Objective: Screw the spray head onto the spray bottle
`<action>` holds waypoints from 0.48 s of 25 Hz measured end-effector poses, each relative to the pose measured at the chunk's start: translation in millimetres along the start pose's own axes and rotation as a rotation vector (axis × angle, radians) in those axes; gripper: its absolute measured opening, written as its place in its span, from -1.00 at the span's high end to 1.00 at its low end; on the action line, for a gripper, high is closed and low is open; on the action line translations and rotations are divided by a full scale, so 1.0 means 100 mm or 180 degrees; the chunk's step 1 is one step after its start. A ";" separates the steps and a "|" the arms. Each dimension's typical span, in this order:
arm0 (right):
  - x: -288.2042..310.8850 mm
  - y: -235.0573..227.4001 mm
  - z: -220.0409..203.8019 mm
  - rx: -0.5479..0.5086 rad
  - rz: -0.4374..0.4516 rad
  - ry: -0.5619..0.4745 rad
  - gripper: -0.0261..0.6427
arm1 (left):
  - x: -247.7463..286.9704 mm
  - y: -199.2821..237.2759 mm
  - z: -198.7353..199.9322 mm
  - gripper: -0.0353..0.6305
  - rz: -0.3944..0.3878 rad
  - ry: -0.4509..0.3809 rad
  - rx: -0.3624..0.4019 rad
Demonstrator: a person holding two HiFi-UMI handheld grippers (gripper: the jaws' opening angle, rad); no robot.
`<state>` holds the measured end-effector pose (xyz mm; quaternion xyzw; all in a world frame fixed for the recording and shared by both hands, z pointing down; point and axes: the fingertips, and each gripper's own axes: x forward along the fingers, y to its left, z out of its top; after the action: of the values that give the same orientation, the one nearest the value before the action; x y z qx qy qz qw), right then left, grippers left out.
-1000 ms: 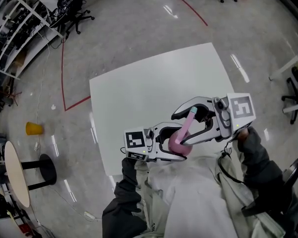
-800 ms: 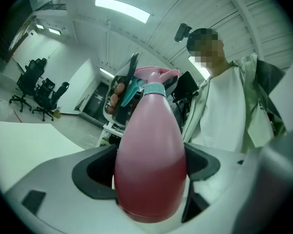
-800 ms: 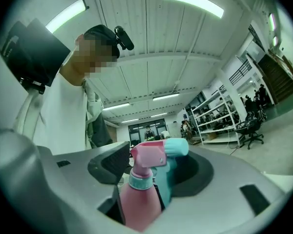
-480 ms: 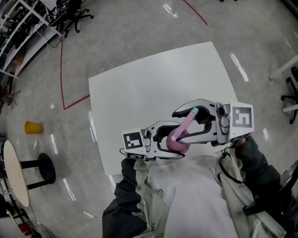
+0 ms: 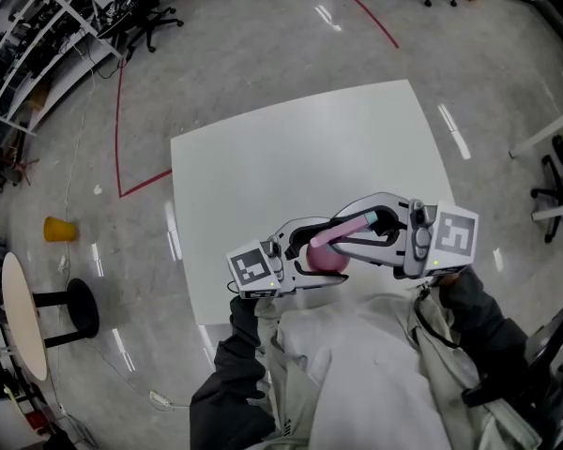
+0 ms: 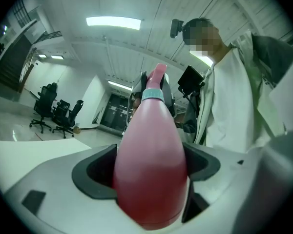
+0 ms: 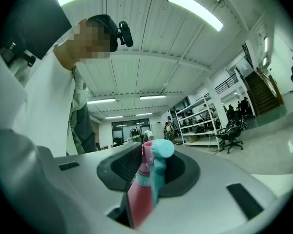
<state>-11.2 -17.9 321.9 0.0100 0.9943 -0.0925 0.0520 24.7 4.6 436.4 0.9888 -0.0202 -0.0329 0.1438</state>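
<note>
Clamping spray bottle [image 6: 151,145], left gripper [image 6: 151,179]; right gripper [image 7: 149,172] (jaws just closed in) grips spray head [image 7: 160,150].

right gripper [image 5: 343,235] jaws closed onto spray head [image 5: 364,220]

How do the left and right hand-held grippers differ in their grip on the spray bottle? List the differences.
The left hand-held gripper clamps the wide pink body of the spray bottle; the right hand-held gripper holds its slim spray head. The left's jaws stand wide apart; the right's have just been closing and are narrow, with the head between them. Both grip one bottle and face each other.
</note>
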 end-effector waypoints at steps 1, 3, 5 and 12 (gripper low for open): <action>0.02 -0.01 -0.02 -0.0049 -0.0025 0.0049 0.67 | 0.00 0.03 -0.02 -0.38 0.0037 0.0054 0.0025; 0.04 -0.02 -0.09 -0.0095 -0.0049 0.0133 0.67 | -0.02 0.07 -0.08 -0.38 0.0109 0.0167 0.0049; 0.03 -0.03 -0.11 -0.0067 -0.0059 0.0119 0.67 | -0.02 0.10 -0.11 -0.38 0.0153 0.0195 0.0039; -0.18 -0.19 -0.01 0.0007 -0.0429 -0.0076 0.71 | -0.26 0.15 -0.03 -0.38 0.0629 -0.0280 -0.0027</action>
<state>6.4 -36.8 328.2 -0.0580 0.9919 -0.0970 0.0575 -1.3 -7.7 445.6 0.9790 -0.1238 -0.0621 0.1496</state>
